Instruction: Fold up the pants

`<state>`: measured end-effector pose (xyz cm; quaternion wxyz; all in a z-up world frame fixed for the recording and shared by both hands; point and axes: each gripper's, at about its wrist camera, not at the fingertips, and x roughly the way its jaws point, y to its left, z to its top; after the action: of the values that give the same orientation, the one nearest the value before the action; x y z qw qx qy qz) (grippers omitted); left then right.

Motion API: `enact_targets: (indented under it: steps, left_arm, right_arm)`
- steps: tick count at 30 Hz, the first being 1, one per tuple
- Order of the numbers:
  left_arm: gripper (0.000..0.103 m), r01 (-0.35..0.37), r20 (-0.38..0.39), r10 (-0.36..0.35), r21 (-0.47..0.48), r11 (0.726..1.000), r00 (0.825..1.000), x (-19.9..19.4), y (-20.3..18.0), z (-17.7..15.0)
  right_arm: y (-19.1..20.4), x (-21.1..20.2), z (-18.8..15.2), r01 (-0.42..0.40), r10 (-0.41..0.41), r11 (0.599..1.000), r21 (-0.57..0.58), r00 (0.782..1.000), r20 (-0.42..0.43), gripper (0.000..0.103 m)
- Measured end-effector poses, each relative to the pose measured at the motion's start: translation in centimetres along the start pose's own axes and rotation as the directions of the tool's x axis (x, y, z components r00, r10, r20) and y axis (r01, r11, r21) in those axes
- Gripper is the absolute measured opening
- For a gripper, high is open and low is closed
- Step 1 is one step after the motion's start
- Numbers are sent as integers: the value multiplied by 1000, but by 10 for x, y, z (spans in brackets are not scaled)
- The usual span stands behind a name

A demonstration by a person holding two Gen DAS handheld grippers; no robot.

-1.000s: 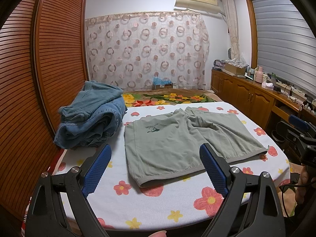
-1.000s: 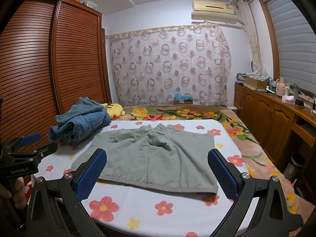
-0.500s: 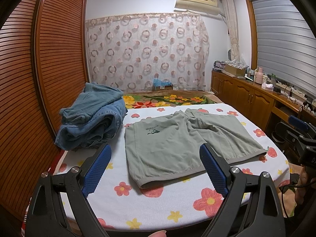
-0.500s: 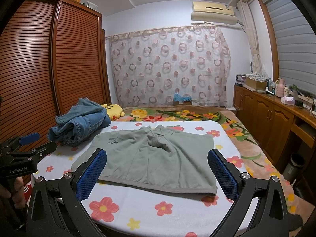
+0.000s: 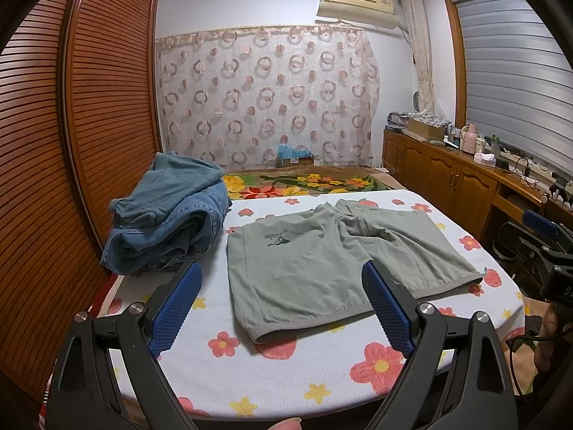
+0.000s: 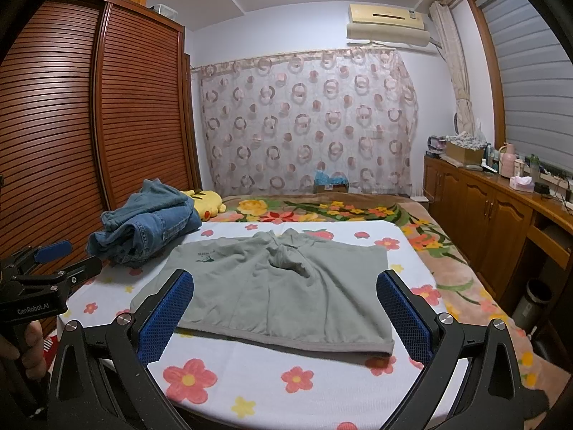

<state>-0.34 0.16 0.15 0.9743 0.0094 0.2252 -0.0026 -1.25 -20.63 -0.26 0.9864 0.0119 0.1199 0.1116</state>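
Grey-green shorts (image 5: 333, 261) lie flat on a table with a white flowered cloth (image 5: 286, 369), waistband towards me, legs pointing away. They also show in the right wrist view (image 6: 283, 294). My left gripper (image 5: 281, 308) is open and empty, held above the near edge, left of the shorts' middle. My right gripper (image 6: 284, 319) is open and empty, in front of the waistband. Each gripper shows at the edge of the other's view: the right one (image 5: 544, 236), the left one (image 6: 46, 265).
A pile of blue denim clothes (image 5: 168, 218) lies on the table's left, next to a slatted wooden wardrobe (image 5: 71, 143). A yellow plush toy (image 6: 206, 202) lies behind it. A flowered bed (image 6: 322, 211) lies beyond. Wooden cabinets (image 6: 494, 215) stand at the right.
Both grippers have stayed open. The views have shifted only slightly; the shorts have not moved.
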Motion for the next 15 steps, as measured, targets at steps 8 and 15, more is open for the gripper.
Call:
enact_targets:
  steps: [8,15]
  left_arm:
    - [91,-1,1,1,0,1000,1000,-9,-2,11]
    - [91,-1,3,1,0,1000,1000,-8,-2,9]
  right_arm:
    - [0,0,0,0,0,1000,0,1000,1,102]
    - [0,-1,-1,0,0,1000,0,1000,2,102]
